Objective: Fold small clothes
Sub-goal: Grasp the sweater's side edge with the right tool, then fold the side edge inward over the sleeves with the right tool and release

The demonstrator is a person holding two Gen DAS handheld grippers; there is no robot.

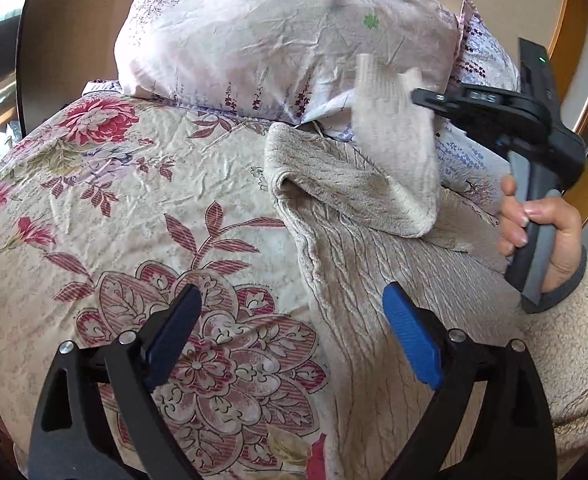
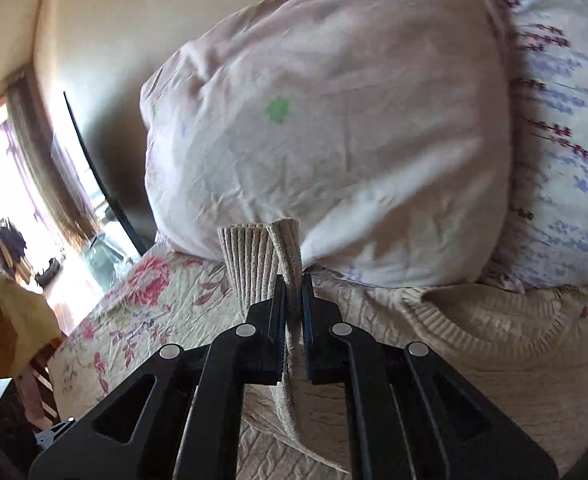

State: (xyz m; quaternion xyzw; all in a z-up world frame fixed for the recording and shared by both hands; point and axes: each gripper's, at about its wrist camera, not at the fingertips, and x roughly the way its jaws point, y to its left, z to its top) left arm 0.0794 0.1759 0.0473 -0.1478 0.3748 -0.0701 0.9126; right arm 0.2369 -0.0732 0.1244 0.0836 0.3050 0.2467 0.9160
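A beige cable-knit sweater (image 1: 394,272) lies on the floral bedspread (image 1: 134,200), right of centre in the left wrist view. Its sleeve (image 1: 390,132) is lifted off the bed. My right gripper (image 1: 420,97), held by a hand (image 1: 542,232), is shut on it near the ribbed cuff. In the right wrist view the cuff (image 2: 254,256) sticks out past the right gripper (image 2: 294,280), whose jaws pinch the fabric, and the sweater's body (image 2: 474,340) lies below. My left gripper (image 1: 292,292) stands wide open over the sweater's left edge with nothing between its fingers.
A pale pink pillow (image 1: 274,32) leans against the wall behind the sweater, with a lavender-print pillow (image 1: 482,52) at its right. In the right wrist view, a bright window and a chair with a yellow cloth (image 2: 6,320) lie to the left of the bed.
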